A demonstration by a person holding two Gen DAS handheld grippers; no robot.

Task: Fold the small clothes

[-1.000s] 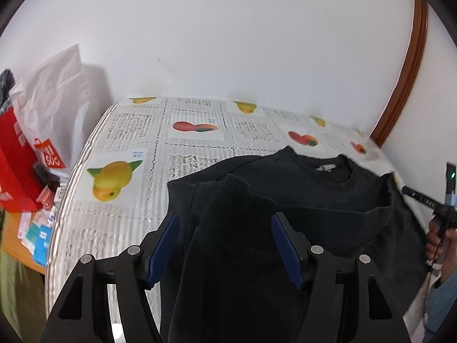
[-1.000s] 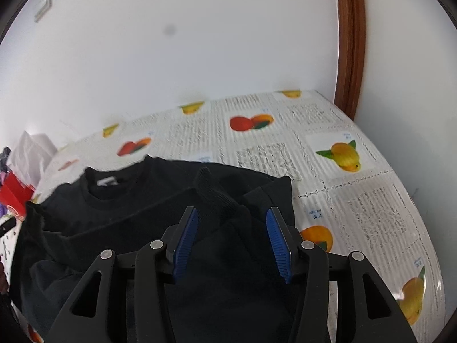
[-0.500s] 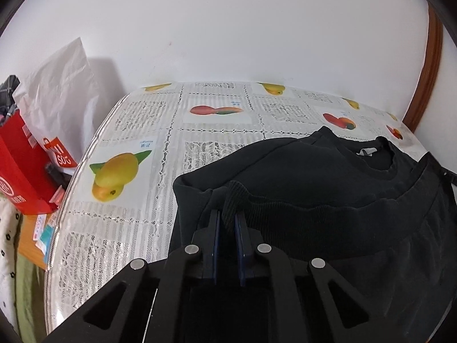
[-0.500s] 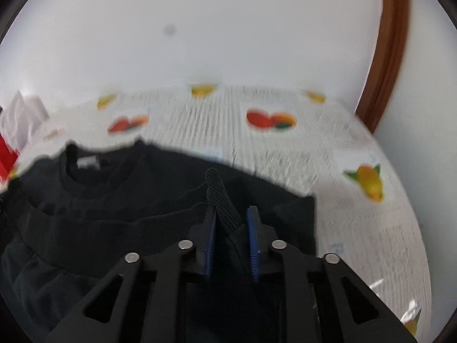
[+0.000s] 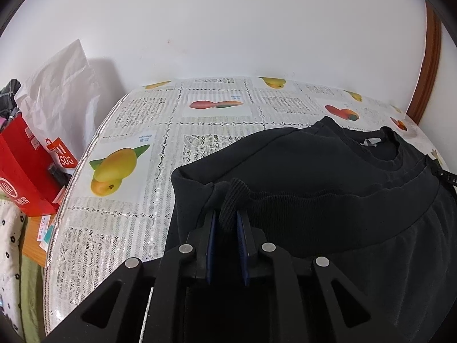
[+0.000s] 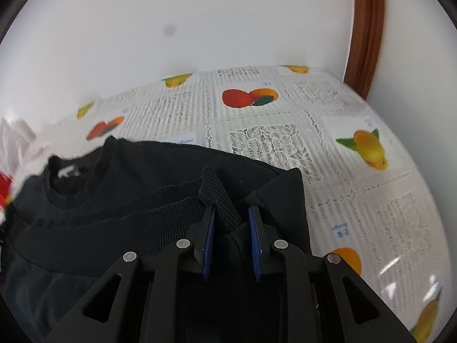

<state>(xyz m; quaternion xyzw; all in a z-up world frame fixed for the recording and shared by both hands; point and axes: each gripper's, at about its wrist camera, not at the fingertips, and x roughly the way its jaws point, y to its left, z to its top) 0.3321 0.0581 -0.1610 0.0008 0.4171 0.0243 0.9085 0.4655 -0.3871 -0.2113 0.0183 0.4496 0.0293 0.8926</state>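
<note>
- Where the worktop (image 5: 120, 217) ends at the far left, a red box (image 5: 20, 168) and a white paper bag (image 5: 62, 85) stand against the wall beside it.
- Lace cloth printed with fruit covers the worktop; a mango picture (image 5: 114, 168) lies near its left edge.
- Right of that, the black sweatshirt (image 5: 314, 165) lies spread on the cloth, its collar (image 5: 380, 148) toward the far side and its ribbed hem doubled up over the body.
- At the near left corner of the garment, the left gripper (image 5: 227, 220) pinches a bunched fold of ribbed hem (image 5: 232, 197) between its blue pads; its jaws are opening slightly, yet both pads press on the rib.
- Farther right, the right gripper (image 6: 231, 214) has the other ribbed corner (image 6: 217, 194) between its pads; its jaws are opening, and I cannot tell whether the right pad touches the cloth.
- Bare lace cloth with a second mango picture (image 6: 368, 148) lies right of the sweatshirt.
- A brown wooden frame (image 6: 368, 28) rises at the far right.
</note>
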